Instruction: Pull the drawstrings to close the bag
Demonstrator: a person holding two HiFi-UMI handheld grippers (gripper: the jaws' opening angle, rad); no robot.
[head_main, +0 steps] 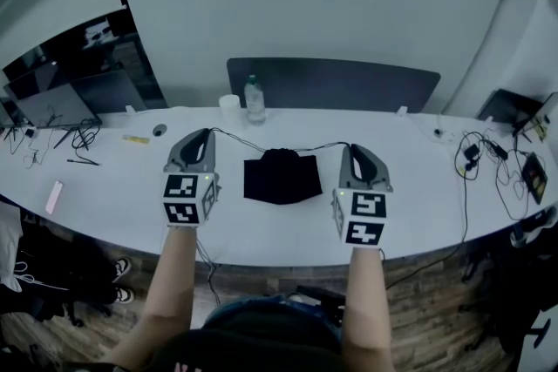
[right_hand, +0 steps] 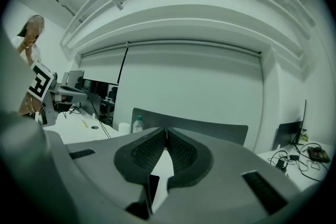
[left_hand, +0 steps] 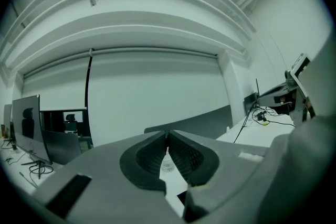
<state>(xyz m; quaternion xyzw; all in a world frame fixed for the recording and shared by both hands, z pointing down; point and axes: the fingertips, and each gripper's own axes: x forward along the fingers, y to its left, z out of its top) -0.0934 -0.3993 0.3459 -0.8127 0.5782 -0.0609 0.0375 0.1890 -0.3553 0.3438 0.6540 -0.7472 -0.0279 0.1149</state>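
**Desk:** Where is the bag?

**Operator:** I see the black bag point(head_main: 281, 177) lying on the white table point(head_main: 113, 187), between my two grippers; its gathered top faces away from me, toward the water bottle point(head_main: 254, 100) and the white cup point(head_main: 229, 109) near the far edge.

**Desk:** And the claws?

**Operator:** My left gripper point(head_main: 210, 132) is clenched, its tips pinching the left drawstring point(head_main: 237, 138), which runs from there to the bag's top; my right gripper point(head_main: 347, 147) is clenched the same way on the right drawstring point(head_main: 324, 145); in each gripper's own view I see the pads meeting at the tips, though the cord is too thin to make out there; both grippers sit beside the bag, one on each side, clear of the cloth.
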